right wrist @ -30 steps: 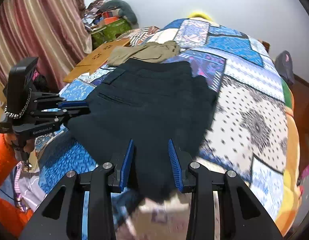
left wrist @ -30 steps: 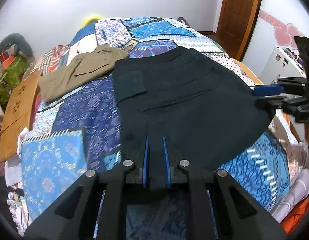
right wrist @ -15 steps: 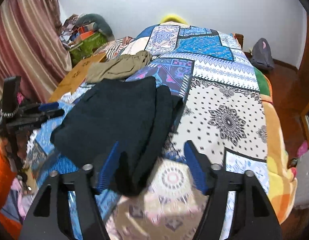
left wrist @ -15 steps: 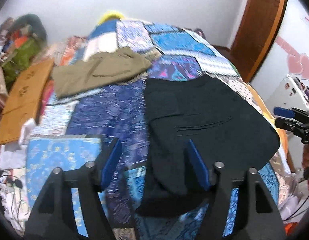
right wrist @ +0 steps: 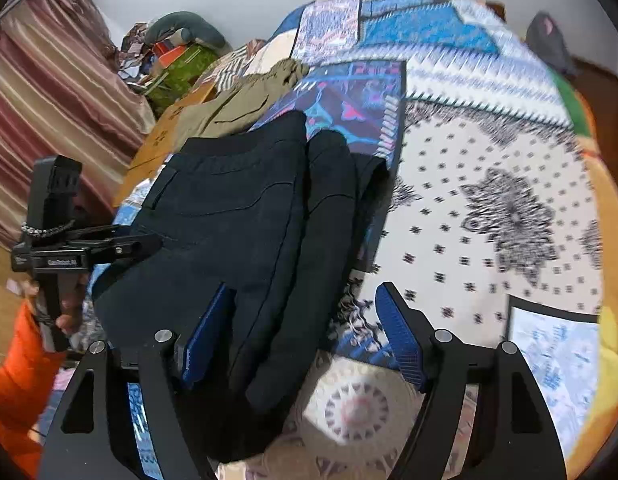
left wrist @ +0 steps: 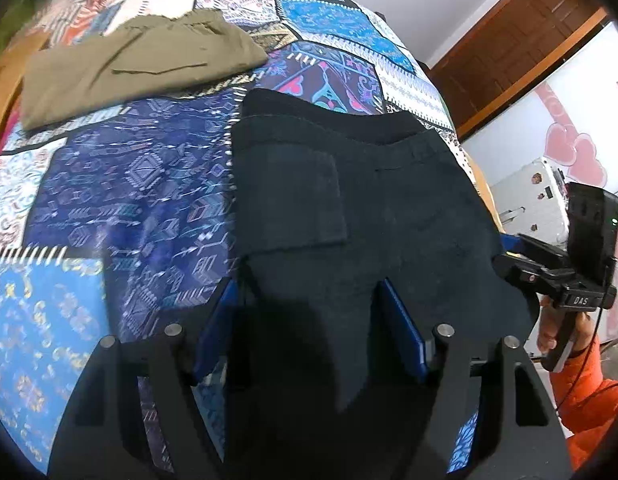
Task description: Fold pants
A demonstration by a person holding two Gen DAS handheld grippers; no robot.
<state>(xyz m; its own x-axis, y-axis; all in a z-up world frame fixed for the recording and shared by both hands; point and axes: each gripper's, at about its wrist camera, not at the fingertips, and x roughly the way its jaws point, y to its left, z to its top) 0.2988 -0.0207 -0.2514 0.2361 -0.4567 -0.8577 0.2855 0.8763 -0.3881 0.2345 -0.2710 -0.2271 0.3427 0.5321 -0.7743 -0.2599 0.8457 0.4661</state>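
Left of the black pants [left wrist: 361, 216], a broad stretch of patterned bedspread [left wrist: 121, 200] is left bare. Beyond it, passage is blocked by the folded olive pants [left wrist: 125, 64]. Right of the black pants, open bedspread is found.

Two wrist cameras look steeply down from close above the near edge of a bed [left wrist: 109, 208], one toward its left side, one toward its right. Both views share the black pants [left wrist: 369, 208] and the tan pants [right wrist: 229, 112] farther back.
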